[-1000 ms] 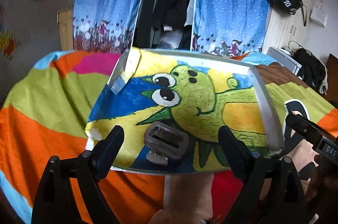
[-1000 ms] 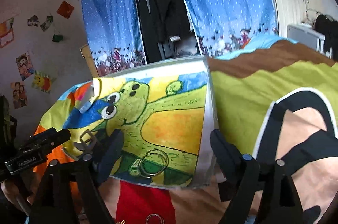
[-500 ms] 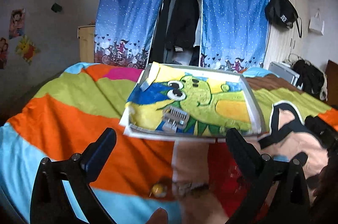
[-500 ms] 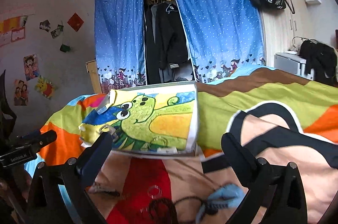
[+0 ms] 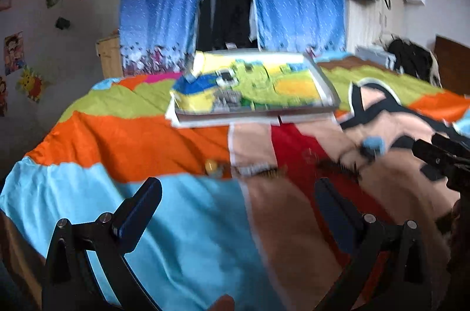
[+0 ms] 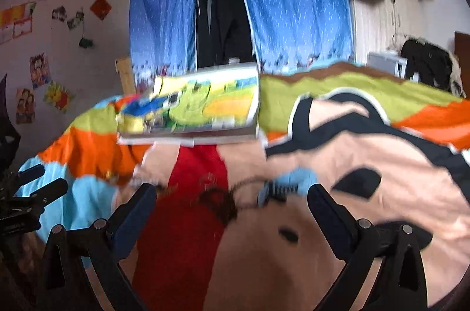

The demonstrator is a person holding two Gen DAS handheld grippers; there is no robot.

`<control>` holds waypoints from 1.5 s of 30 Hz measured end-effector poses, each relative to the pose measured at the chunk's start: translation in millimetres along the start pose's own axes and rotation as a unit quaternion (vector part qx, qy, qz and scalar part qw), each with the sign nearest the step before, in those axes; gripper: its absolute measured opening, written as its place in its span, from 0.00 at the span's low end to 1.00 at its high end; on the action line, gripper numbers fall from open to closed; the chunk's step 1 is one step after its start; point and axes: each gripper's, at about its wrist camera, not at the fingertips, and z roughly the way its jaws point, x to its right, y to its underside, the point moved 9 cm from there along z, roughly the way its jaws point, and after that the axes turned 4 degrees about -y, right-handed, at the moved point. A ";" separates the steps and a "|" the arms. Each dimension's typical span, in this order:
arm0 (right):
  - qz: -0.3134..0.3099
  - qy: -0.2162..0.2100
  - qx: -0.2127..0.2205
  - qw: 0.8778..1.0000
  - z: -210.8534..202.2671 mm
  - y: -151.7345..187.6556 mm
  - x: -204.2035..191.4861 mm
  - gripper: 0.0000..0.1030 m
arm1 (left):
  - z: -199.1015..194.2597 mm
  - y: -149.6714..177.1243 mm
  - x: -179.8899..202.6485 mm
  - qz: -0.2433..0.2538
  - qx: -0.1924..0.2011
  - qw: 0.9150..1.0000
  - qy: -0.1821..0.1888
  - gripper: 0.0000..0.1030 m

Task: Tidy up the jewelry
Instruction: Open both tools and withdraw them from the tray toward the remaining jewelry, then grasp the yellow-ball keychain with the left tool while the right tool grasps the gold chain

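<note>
Currently listed: left gripper (image 5: pixel 238 199), jaws spread wide and empty, having just opened to their full spread with nothing between them; right gripper (image 6: pixel 232 203), likewise wide, empty, just opened. Ahead of both sets of fingers, well beyond the tips, lies the tray (image 5: pixel 327 89) lined with a green cartoon-creature picture, resting on the patchwork bedspread (image 5: pixel 123 140); a grey hair clip (image 5: pixel 227 99) lies on its near part, blurred. Between tray and fingers, loose on the bedspread: a small yellow piece (image 5: pixel 211 165), a pale bracelet-like strip (image 5: pixel 255 170), a dark beaded string (image 6: pixel 218 201) just beyond the right gripper's fingertips, and a light-blue hair claw (image 6: pixel 286 184) just ahead of its right-hand finger. Step in hand, by judgement: between placements, both grippers free to choose the next loose piece. Next move calls for lowering one open gripper over a single item, most likely the beaded string or blue claw, without catching the fabric.
</note>
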 end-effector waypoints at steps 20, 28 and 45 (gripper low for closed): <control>-0.026 -0.087 -0.114 0.989 58.8 48.6 -31.2 1.00 | 37.4 58.9 -20.0 0.016 -0.093 0.996 0.003 0.99; -0.045 -0.139 -0.123 0.982 112.4 19.0 -56.6 0.90 | 66.7 29.4 -38.5 0.033 -0.080 0.996 0.021 0.99; -0.077 -0.181 -0.243 0.950 205.8 34.4 -95.8 0.46 | 160.7 1.2 -40.0 0.063 -0.146 0.983 0.096 0.42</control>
